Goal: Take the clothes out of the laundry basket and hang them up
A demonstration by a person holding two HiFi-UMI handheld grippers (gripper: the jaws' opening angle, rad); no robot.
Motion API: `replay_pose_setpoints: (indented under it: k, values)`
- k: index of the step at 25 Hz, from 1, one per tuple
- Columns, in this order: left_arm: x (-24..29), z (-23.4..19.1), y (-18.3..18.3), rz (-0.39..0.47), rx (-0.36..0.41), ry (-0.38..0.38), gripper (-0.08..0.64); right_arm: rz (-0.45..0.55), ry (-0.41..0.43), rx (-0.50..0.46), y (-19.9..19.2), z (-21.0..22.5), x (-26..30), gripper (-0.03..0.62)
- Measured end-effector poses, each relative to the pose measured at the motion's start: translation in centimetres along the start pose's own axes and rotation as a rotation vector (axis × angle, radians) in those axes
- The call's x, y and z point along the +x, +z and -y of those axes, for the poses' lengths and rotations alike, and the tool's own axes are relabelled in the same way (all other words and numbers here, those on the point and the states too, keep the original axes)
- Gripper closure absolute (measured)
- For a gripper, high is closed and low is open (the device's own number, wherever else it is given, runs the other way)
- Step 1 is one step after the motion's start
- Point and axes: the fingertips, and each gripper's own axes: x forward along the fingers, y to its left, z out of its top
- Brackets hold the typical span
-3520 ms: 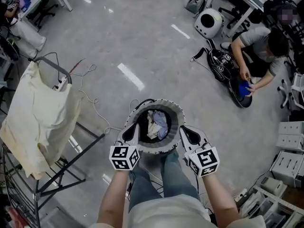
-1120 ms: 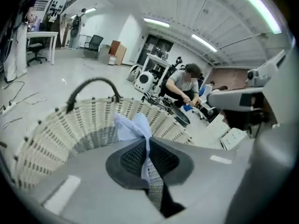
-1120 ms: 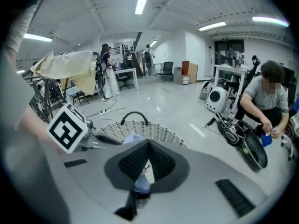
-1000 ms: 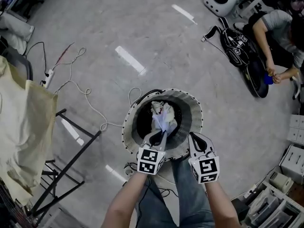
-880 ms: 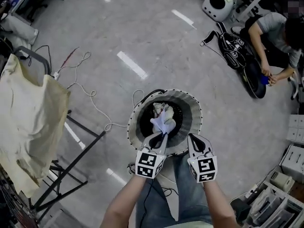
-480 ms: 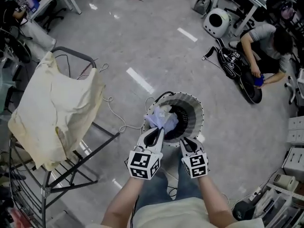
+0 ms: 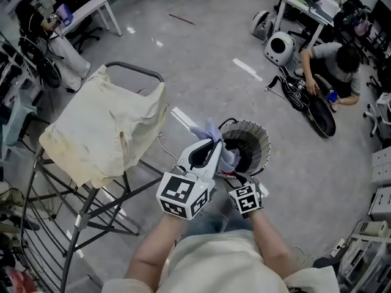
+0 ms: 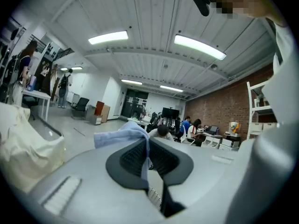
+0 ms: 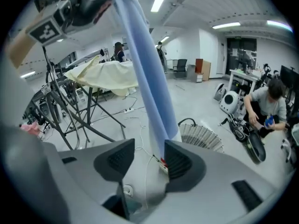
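The left claw (image 8: 148, 147) pinches the light, limp blue garment (image 9: 145, 69), while the right claw (image 9: 148, 160), opening around its hanging length, should probably retake near a hem.

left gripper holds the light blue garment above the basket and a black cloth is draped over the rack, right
The cloth draped over the rack is cream, not black; the head view shows it. The left gripper does hold the light blue garment above the basket.
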Motion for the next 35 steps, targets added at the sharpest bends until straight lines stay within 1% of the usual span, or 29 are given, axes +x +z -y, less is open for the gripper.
replay_pose_setpoints:
  k: [3,5,6,7,9,12,15,17,18,19,20,21,24,27,31,35]
  values:
    - [-1.8,2.0,4.9,0.041,0.07,-0.021,0.535,0.006,-0.059,0.034,-0.1,-0.6,-0.9,0.388]
    - [-3.4,3.1,7.5,0.07,0.1,-0.015,0.535,0.008,-0.083,0.024,-0.2,-0.8,-1.0,0.379]
    - [-4.1,3.6,8.7,0.087,0.115,-0.009,0.535,0.006,-0.08,0.014,-0.1,-0.9,-1.1,0.376]
    - [-4.8,4.2,10.0,0.104,0.13,0.0,0.535,0.0,-0.065,0.004,0.2,-1.3,-1.1,0.376]
    - [-6.2,5.3,12.3,0.138,0.16,0.038,0.535,-0.011,-0.003,-0.028,0.8,-2.3,-1.0,0.377]
    - [-8.7,6.4,14.8,0.193,0.19,0.139,0.535,-0.009,0.094,-0.096,1.8,-4.5,-0.7,0.377]
    - [-11.3,7.4,15.9,0.227,0.212,0.246,0.535,-0.022,0.127,-0.158,1.8,-6.0,-0.5,0.381]
    - [-13.3,7.6,16.1,0.237,0.231,0.338,0.535,-0.047,0.133,-0.231,0.9,-6.2,-1.1,0.412]
    - [-14.4,7.5,16.0,0.24,0.237,0.391,0.535,-0.054,0.14,-0.274,0.4,-6.2,-1.6,0.443]
    - [-15.6,7.5,15.8,0.242,0.237,0.445,0.535,-0.051,0.151,-0.311,0.0,-6.1,-2.0,0.48]
    - [-16.9,7.4,15.5,0.243,0.232,0.501,0.535,-0.039,0.165,-0.335,-0.4,-6.0,-2.5,0.531]
    - [-18.4,7.3,15.1,0.245,0.226,0.563,0.535,-0.024,0.184,-0.344,-0.7,-5.9,-3.2,0.574]
    - [-24.1,6.7,13.1,0.232,0.219,0.782,0.535,0.021,0.244,-0.337,-0.6,-6.1,-5.2,0.584]
    - [-30.9,6.0,10.2,0.211,0.178,0.993,0.535,0.082,0.279,-0.364,1.3,-6.0,-6.8,0.586]
    - [-40.6,6.4,5.6,0.194,0.087,1.242,0.535,0.187,0.303,-0.417,6.3,-7.1,-8.0,0.586]
    - [-49.1,8.2,1.8,0.225,-0.006,1.434,0.534,0.294,0.37,-0.5,11.6,-11.6,-9.6,0.586]
